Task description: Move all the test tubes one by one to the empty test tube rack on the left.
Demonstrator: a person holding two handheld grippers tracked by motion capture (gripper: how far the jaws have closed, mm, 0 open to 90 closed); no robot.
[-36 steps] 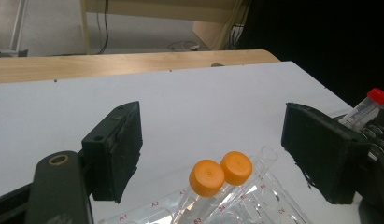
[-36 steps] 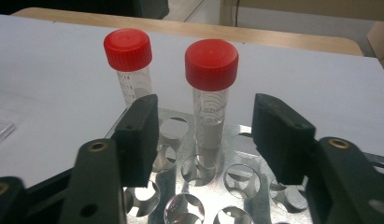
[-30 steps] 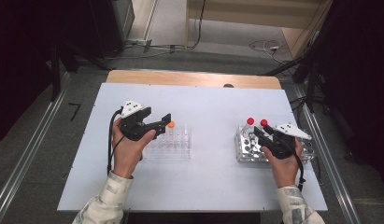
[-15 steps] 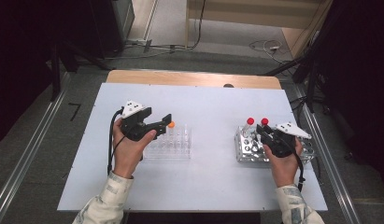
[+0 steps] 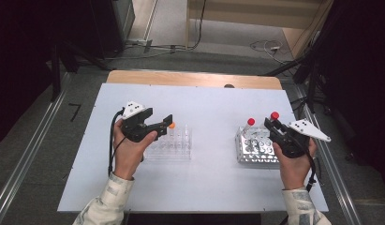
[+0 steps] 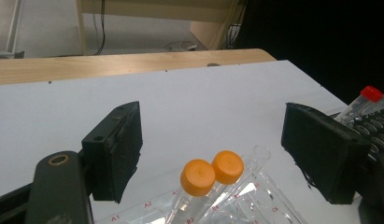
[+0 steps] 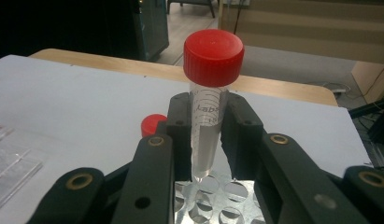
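Observation:
My right gripper [image 5: 273,123] [image 7: 206,116] is shut on a clear tube with a red cap [image 5: 274,115] [image 7: 213,56]. The tube hangs upright, its tip just above the holes of a metal rack [image 5: 255,151] [image 7: 217,205]. A second red-capped tube [image 5: 250,121] [image 7: 153,125] stands in that rack to the left. My left gripper [image 5: 168,121] [image 6: 217,135] is open with nothing between its pads. It hovers over a clear plastic rack [image 5: 173,146] [image 6: 133,212] holding two orange-capped tubes [image 5: 172,125] [image 6: 199,177].
Both racks sit on a white table [image 5: 209,108] with a wooden strip [image 5: 195,78] along its far edge. Bare tabletop lies between the racks and behind them. Dark stands and cables occupy the floor beyond the table.
My right gripper has risen, lifting the red-capped tube up out of the metal rack. The left hand has stayed where it was.

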